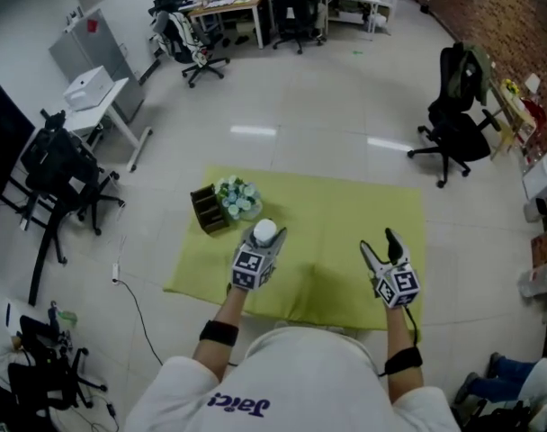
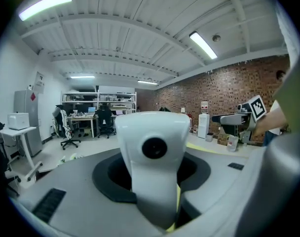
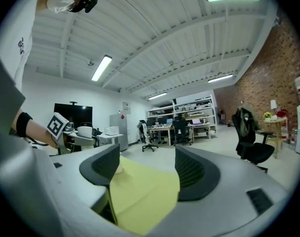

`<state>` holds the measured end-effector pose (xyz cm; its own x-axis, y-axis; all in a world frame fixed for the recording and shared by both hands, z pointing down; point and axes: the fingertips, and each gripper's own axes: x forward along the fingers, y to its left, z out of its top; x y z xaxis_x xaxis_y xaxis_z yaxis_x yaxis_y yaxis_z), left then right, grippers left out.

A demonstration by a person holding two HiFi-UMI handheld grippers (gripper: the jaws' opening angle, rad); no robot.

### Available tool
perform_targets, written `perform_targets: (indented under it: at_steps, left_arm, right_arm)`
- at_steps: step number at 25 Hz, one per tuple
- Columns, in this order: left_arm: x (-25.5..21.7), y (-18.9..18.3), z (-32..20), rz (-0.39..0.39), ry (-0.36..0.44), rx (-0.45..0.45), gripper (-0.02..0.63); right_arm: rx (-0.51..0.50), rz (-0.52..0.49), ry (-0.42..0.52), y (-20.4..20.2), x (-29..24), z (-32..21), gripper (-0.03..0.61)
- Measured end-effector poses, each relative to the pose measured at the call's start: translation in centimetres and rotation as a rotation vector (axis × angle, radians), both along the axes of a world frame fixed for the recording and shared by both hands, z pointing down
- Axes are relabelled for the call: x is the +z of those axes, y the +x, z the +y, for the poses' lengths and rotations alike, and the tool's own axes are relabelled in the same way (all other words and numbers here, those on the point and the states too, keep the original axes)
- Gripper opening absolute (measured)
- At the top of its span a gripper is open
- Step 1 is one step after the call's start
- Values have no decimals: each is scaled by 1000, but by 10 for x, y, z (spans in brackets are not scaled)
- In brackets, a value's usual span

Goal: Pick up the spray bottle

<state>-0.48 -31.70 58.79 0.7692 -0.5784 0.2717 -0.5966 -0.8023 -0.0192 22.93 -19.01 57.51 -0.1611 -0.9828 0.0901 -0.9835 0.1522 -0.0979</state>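
Observation:
The white spray bottle (image 1: 265, 231) is clamped between the jaws of my left gripper (image 1: 268, 235), held above the near left part of the yellow-green cloth (image 1: 345, 210). In the left gripper view the bottle's white spray head (image 2: 152, 149), with its round dark nozzle hole, fills the gap between the dark pads (image 2: 108, 174). My right gripper (image 1: 378, 239) hovers over the near right part of the cloth, open and empty. In the right gripper view only the yellow cloth (image 3: 140, 191) shows between its pads (image 3: 194, 174).
A brown slotted organizer (image 1: 209, 210) and a cluster of pale green and white items (image 1: 237, 196) stand at the cloth's far left. Office chairs (image 1: 449, 120), desks (image 1: 224, 7) and a dark stand (image 1: 53, 165) ring the grey floor. A brick wall runs along the right.

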Motion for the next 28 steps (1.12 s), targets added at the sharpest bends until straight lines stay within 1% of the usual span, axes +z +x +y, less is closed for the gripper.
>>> perform_targets:
  at_steps: [5, 8, 12, 17, 21, 25, 28]
  left_arm:
    - [-14, 42, 15, 13, 10, 55, 193]
    - [-23, 59, 24, 26, 12, 78, 193]
    - [-29, 73, 36, 34, 19, 93, 193]
    - [-38, 81, 48, 55, 44, 76, 193]
    - [-46, 80, 56, 78, 60, 56, 193]
    - [-47, 77, 65, 82, 70, 41, 193]
    - [-48, 71, 70, 92, 74, 14, 193]
  right_arm:
    - [115, -5, 24, 48, -9, 32, 365]
    - [154, -2, 31, 59, -10, 48, 365]
    - [175, 14, 35, 65, -5, 64, 365]
    - [194, -13, 45, 69, -6, 73, 365]
    - [187, -25, 45, 65, -7, 75, 365]
    - [182, -14, 37, 57, -8, 76, 364]
    - [171, 21, 33, 49, -10, 74, 359]
